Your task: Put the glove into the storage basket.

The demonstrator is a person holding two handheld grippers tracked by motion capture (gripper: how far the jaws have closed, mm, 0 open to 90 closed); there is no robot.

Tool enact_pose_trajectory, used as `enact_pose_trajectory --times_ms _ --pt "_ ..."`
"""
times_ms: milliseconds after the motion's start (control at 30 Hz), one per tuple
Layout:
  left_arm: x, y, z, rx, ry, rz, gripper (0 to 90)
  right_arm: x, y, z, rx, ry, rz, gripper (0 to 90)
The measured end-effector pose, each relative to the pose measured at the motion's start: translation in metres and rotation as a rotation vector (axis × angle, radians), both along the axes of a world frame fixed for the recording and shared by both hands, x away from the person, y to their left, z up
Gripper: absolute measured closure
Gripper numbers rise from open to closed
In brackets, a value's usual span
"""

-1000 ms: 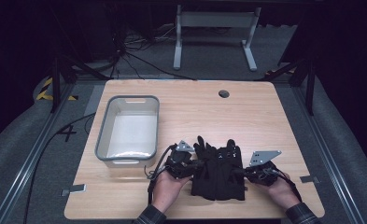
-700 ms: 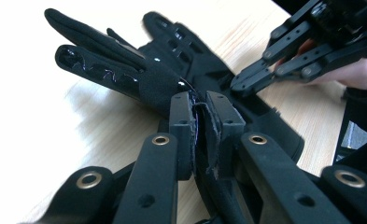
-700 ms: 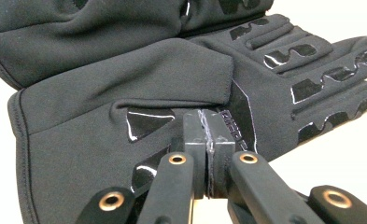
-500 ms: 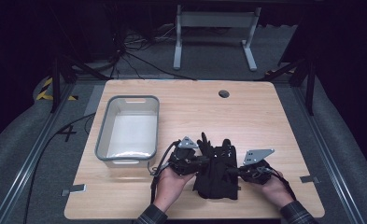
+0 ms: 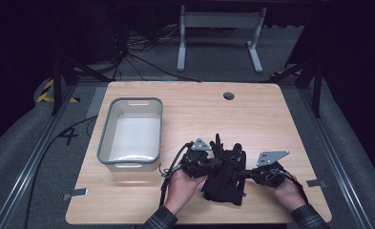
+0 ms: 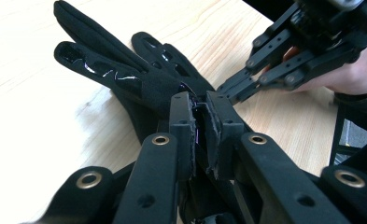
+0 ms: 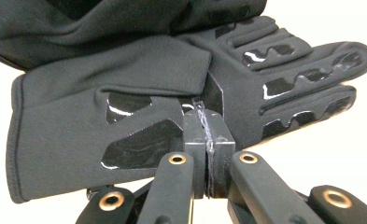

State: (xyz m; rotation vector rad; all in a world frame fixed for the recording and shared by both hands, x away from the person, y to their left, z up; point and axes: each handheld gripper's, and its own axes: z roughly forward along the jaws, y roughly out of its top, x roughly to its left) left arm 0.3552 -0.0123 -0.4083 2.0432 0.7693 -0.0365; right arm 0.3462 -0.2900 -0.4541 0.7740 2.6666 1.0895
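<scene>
Lower centre of the frame: both grippers (image 5: 219,161) (image 5: 241,172) clamp black gloves (image 5: 225,176) on the tabletop (image 5: 271,114) (bin (image 5: 109,143) empty, transfer pending).

The black gloves (image 5: 225,174) lie stacked on the worktop (image 5: 271,114), near its front edge and right of the middle, with their fingers pointing away from the person. They are dark fabric with glossy black patches on the fingers and the palm area. In the left gripper view, the upper glove (image 6: 125,79) has its fingers spread over the wood, slightly raised at the tips. In the right gripper view, the lower glove (image 7: 102,135) lies flat, cuff to the left and fingers to the right, with a fold of the other glove draped over its top.
</scene>
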Motion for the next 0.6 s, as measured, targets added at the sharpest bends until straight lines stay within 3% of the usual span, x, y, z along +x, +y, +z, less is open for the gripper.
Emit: enact_pose_trajectory --times_ms 367,600 --pt "0.007 -0.02 -0.004 0.017 -0.01 -0.016 81.8 0.002 0.017 -0.002 0.009 -0.007 0.032 90.0" --pt "0.007 -0.036 -0.011 0.032 -0.011 -0.049 81.1 0.002 0.004 0.005 0.032 -0.019 0.001 90.0"
